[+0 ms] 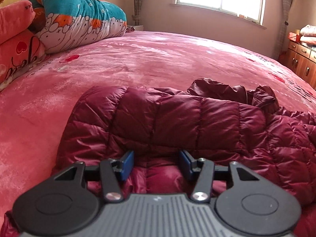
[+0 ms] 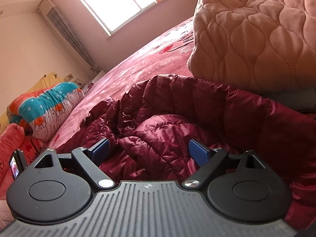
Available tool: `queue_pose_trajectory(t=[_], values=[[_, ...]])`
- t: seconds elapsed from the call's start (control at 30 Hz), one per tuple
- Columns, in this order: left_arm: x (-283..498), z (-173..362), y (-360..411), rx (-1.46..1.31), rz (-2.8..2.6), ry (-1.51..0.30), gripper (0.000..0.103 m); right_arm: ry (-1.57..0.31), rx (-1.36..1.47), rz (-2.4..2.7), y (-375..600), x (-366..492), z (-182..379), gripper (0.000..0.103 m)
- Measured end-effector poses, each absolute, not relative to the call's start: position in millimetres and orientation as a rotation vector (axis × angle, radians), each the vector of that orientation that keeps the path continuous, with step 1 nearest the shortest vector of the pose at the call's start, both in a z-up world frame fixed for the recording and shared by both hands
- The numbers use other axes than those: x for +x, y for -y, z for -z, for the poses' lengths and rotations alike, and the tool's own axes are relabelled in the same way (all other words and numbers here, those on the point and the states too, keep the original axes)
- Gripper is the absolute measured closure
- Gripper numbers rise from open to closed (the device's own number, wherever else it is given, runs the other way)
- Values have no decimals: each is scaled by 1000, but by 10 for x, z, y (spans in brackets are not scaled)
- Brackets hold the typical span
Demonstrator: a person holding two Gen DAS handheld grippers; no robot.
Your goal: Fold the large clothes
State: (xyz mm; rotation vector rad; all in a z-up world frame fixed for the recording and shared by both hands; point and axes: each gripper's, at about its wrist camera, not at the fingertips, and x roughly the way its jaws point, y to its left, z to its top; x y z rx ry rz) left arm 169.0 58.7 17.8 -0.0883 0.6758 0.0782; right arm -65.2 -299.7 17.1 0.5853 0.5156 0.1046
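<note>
Two tongs empty | left gripper [image 1: 157, 163] half-wide, right gripper [image 2: 149, 152] wide, both over jacket [image 1: 177, 122] rumpled on bed [image 1: 128, 63] | risk as I judged: slick puffy shell slipping, pinch catching one layer only

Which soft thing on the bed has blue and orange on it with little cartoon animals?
The rolled-up quilt near the head of the bed. The pillows beside it are pink with hearts, and the puffy jacket is plain dark red.
</note>
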Motion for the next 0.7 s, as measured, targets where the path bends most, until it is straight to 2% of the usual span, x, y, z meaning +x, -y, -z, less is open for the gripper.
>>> queue_pose_trajectory(t=[0.33,0.57,0.7], values=[[944,-736,-303,-94,65,-581,54,-471,540,-76,2943,-795,-275,0],[185,-967,50,-85,211,-541,43,-422,448,-25,2949,-1216,-485,0],[-253,-983,254,-89,307,-542,40,-402,382,46,3080,-1582,-608,0]])
